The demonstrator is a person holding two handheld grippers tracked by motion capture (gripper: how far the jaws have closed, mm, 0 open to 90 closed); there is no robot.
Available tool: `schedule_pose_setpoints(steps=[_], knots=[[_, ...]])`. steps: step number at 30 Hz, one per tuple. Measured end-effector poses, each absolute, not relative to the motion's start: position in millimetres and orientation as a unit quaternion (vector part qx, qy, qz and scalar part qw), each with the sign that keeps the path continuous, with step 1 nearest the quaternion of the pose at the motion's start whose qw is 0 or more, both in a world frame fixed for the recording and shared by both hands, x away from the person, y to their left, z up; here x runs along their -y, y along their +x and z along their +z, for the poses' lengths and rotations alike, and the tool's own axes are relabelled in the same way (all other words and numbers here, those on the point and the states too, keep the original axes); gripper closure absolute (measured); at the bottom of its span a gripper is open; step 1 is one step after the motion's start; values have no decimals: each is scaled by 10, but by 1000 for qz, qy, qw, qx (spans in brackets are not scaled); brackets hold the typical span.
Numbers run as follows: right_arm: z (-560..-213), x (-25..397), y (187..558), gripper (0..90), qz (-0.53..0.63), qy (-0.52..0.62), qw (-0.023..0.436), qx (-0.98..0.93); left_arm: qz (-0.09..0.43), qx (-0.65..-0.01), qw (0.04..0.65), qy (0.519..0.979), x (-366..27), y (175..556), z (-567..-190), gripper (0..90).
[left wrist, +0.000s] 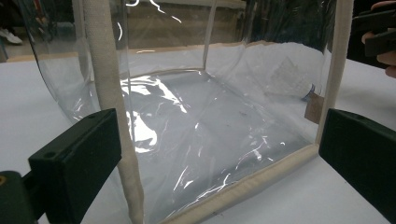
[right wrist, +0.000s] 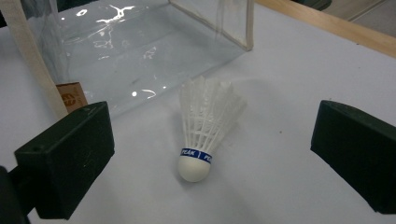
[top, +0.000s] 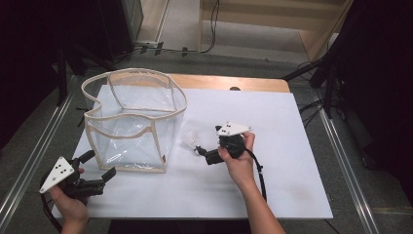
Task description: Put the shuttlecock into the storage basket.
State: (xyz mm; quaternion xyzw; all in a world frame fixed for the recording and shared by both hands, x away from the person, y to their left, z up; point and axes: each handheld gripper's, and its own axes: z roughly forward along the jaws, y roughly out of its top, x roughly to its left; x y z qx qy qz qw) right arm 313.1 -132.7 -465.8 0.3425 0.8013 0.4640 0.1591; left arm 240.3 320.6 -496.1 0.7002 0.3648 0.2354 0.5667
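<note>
clear bag [top: 131, 122] upright on white table [top: 272, 185], shuttlecock [right wrist: 205, 126] lying between wide right gripper [right wrist: 210, 154] jaws, left gripper [left wrist: 219, 154] wide beside bag

On the table [top: 292, 195], the shuttlecock [top: 192, 140] lies just right of the bag [top: 131, 122] (cork end toward the person).

High view: we look forward and down from above the near edge of the white table [top: 292, 146], taking in the whole top and floor beyond. Left gripper view: we sit low at the table's near left, facing close onto a corner of the clear bag [left wrist: 201, 130]. Right gripper view: we look down, close, on the shuttlecock [right wrist: 205, 130]. We find bag and shuttlecock in all three views.
</note>
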Motion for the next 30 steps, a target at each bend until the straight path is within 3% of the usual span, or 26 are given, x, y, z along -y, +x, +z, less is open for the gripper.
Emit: schedule_pose_setpoints(steps=[20,22,25,26,30], knots=[[-4815,1140,3241,70,413,399,109,-811,235,-366,567,700,-3206,2404,-4961,0],[-4831,1124,3238,195,406,411,120,-807,236,-365,567,700,-3206,2403,-4961,0],[-4836,1110,3235,284,409,419,119,-802,235,-365,567,700,-3206,2404,-4961,0],[-4841,1098,3232,357,405,420,124,-802,235,-365,567,700,-3206,2404,-4961,0],[-4868,1064,3227,435,393,418,120,-810,235,-366,567,700,-3208,2405,-4961,0]])
